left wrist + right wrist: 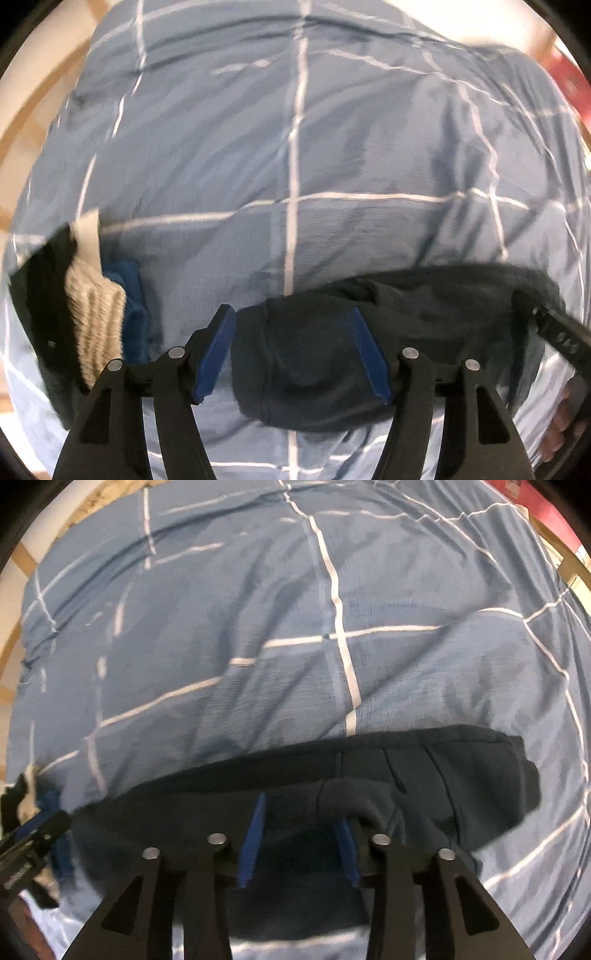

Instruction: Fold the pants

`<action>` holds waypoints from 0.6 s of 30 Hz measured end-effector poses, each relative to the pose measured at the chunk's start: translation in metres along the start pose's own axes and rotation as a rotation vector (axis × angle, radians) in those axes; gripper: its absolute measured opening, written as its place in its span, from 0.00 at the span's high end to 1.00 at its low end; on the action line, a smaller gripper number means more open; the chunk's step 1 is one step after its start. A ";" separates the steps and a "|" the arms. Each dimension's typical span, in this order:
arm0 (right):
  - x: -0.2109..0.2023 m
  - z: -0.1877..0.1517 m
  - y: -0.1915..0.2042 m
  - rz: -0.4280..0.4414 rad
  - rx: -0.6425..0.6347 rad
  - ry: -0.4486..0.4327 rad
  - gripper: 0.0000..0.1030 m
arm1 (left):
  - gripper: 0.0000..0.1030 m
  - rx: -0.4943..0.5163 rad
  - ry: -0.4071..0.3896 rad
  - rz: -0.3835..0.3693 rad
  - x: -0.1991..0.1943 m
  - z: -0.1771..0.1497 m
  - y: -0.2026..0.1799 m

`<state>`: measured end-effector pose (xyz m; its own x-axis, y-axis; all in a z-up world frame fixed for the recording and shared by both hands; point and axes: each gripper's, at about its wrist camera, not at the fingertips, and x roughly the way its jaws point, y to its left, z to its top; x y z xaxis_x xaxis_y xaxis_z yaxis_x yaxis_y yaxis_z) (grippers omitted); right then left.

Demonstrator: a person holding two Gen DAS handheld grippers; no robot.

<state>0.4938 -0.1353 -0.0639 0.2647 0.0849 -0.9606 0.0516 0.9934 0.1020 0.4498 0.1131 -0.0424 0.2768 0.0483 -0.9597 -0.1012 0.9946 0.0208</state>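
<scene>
Dark navy pants (pixel 325 369) lie bunched on a blue checked bedspread (pixel 295 147). My left gripper (pixel 295 354) points down over their left end, jaws open, blue pads (pixel 218 350) apart with cloth below and nothing pinched. In the right wrist view the pants (pixel 443 782) stretch across the lower frame in a folded band. My right gripper (pixel 299 843) stands open above them; a ridge of fabric rests against its right finger (pixel 347 849). The right gripper (pixel 561 339) shows at the left view's right edge, the left gripper (pixel 29 849) at the right view's left edge.
A stack of folded clothes (pixel 96 317), black, beige ribbed and blue, sits at the left on the bedspread (pixel 258 609). A red object (pixel 569 85) lies past the bed's far right. A wooden frame (pixel 22 557) runs beyond the bed's edge. A hand (pixel 561 424) shows at lower right.
</scene>
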 end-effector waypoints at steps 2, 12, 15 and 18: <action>-0.028 -0.011 0.001 0.000 -0.008 -0.045 0.50 | 0.37 0.073 -0.046 0.001 -0.018 -0.004 -0.008; -0.105 -0.068 -0.041 -0.097 -0.081 -0.194 0.50 | 0.35 0.264 -0.210 -0.162 -0.065 -0.061 -0.063; -0.094 -0.082 -0.051 -0.122 -0.111 -0.194 0.50 | 0.35 0.272 -0.205 -0.175 -0.059 -0.076 -0.082; -0.078 -0.097 -0.058 -0.126 -0.176 -0.186 0.50 | 0.35 0.266 -0.189 -0.172 -0.050 -0.088 -0.098</action>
<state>0.3773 -0.1921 -0.0202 0.4400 -0.0391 -0.8971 -0.0681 0.9947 -0.0768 0.3615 0.0052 -0.0213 0.4427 -0.1308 -0.8871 0.2075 0.9774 -0.0406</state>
